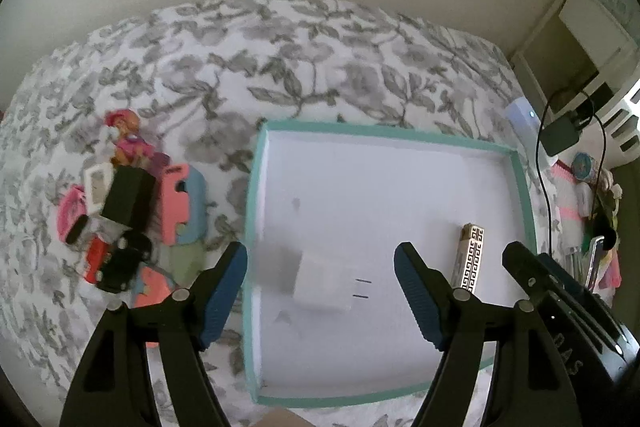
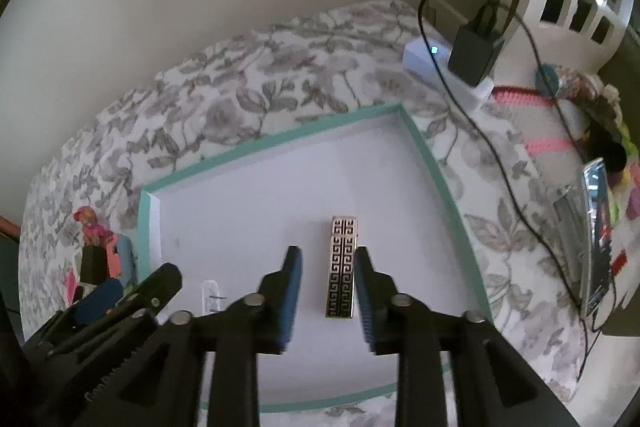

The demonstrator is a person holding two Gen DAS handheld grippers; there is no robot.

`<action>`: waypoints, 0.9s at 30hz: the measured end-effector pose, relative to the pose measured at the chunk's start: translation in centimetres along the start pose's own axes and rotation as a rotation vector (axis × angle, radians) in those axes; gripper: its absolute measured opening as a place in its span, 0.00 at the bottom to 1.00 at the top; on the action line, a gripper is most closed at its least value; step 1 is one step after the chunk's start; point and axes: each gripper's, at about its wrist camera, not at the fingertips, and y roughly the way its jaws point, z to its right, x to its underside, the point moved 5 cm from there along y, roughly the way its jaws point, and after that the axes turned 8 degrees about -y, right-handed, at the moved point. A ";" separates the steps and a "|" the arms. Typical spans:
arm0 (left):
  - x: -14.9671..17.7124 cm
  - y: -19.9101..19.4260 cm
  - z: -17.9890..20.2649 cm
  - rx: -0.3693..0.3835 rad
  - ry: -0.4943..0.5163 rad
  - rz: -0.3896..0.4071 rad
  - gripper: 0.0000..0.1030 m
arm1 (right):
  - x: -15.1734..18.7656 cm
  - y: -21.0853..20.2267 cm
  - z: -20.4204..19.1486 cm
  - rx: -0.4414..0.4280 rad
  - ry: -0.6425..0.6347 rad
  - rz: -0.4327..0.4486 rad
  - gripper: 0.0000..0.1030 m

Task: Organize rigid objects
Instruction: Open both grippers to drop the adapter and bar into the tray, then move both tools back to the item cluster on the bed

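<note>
Under my fingers lies a bed (image 1: 320, 47) with a soft quilt printed in grey leaves. On it sits a shallow tray (image 1: 256, 195) with a teal rim and a smooth white floor, a rigid rectangle resting on yielding fabric. My left fingers (image 1: 320, 291) stand wide apart with nothing clamped; below and between them, on the tray floor, lies a white plug adapter (image 1: 324, 287), boxy, with two thin prongs. My right fingers (image 2: 328, 295) are parted too, pads clear of the patterned bar (image 2: 342, 267), a slim metallic block with a black key motif, which lies flat between them. Off to my left fingers' outer side, on the quilt, waits a jumble of toys (image 1: 128, 211): hard plastic, pink, black, red. I judge the risk is nudging the tray, since the quilt gives, which would slide both pieces.
</note>
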 end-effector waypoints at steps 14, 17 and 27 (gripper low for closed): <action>-1.4 -2.6 -5.0 -0.003 -0.139 0.067 0.93 | -0.6 -0.8 -1.1 -0.034 -0.018 0.075 0.87; -1.8 -3.3 -6.7 0.012 -0.172 0.084 0.93 | -0.6 -0.8 -1.3 -0.030 -0.024 0.085 0.93; -3.0 -6.3 -15.7 -0.024 -0.352 0.191 0.94 | -0.4 -0.2 -4.8 -0.090 -0.099 0.096 0.99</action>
